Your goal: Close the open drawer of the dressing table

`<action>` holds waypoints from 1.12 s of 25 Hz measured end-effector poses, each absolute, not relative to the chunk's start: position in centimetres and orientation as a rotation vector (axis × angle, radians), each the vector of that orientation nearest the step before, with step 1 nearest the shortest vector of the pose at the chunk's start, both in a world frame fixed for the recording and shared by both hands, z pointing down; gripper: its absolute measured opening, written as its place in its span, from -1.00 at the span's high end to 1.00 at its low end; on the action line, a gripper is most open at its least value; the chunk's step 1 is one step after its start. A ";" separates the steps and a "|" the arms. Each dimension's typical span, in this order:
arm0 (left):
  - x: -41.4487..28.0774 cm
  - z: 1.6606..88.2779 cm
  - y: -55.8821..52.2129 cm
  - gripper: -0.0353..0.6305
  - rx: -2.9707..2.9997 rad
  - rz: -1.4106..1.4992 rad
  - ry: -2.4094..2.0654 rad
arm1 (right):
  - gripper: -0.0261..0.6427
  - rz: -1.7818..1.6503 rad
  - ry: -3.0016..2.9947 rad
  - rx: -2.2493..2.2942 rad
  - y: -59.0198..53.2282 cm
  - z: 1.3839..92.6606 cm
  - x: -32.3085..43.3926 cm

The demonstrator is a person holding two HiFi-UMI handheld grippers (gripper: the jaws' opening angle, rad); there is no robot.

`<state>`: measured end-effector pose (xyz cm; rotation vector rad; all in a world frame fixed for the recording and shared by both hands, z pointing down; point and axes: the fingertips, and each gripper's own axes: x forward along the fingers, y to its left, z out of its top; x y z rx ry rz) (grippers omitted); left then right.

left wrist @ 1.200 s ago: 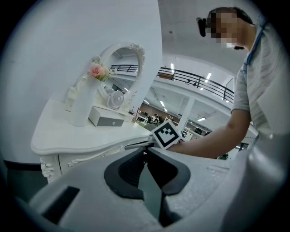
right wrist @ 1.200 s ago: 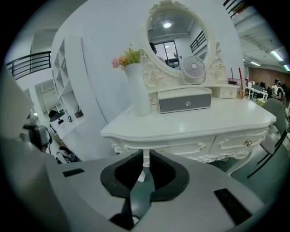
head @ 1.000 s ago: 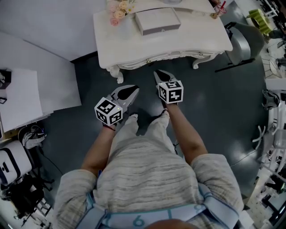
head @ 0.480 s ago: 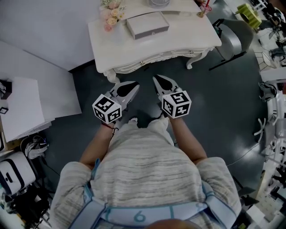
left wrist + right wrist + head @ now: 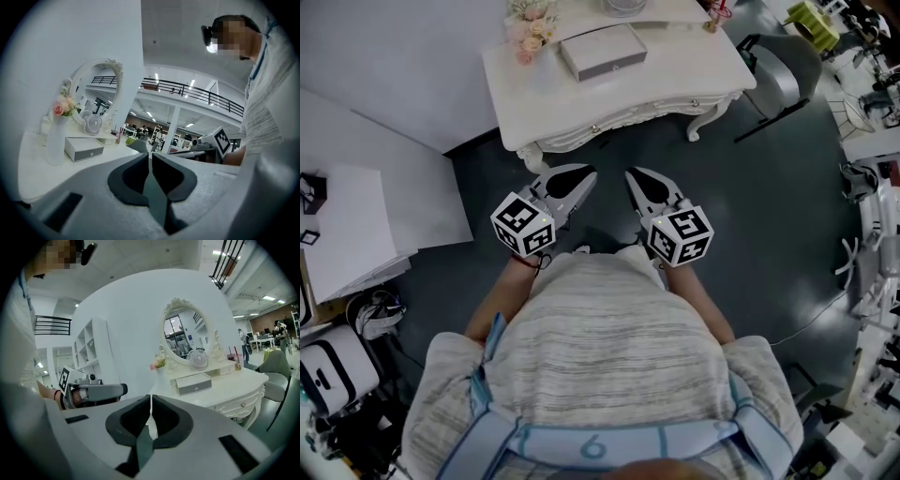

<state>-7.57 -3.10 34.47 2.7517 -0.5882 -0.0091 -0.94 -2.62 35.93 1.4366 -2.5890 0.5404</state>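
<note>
The white dressing table [image 5: 675, 80] stands ahead of me. On its top a small grey-fronted drawer [image 5: 602, 52] juts out from the mirror's base [image 5: 196, 384], also seen past the vase [image 5: 84, 148]. My left gripper [image 5: 589, 174] hangs in the air short of the table's front edge, its jaws [image 5: 149, 155] shut on nothing. My right gripper [image 5: 631, 174] is beside it, also short of the table. Its jaws [image 5: 150, 398] have just been closing and meet at the tips with nothing between them. The two knobbed front drawers [image 5: 595, 128] look shut.
A vase of pink flowers [image 5: 525, 23] stands at the table's left corner, an oval mirror [image 5: 185, 333] and a small fan [image 5: 199, 358] at its back. A grey chair [image 5: 783, 70] is right of the table, a white cabinet [image 5: 347, 216] to the left.
Both grippers have risen toward the head camera, the right one more, its cube now lower in the picture. The table has slid toward the top of the view.
</note>
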 end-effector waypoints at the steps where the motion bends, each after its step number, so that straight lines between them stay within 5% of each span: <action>1: -7.6 34.3 -2.9 0.79 2.757 -0.010 -0.584 | 0.87 0.538 -2.597 1.439 -2.4 35.6 -1.0; 28: -8.0 33.0 -2.8 0.79 2.797 -0.024 -0.574 | 0.89 0.502 -2.626 1.406 -1.3 33.5 -1.6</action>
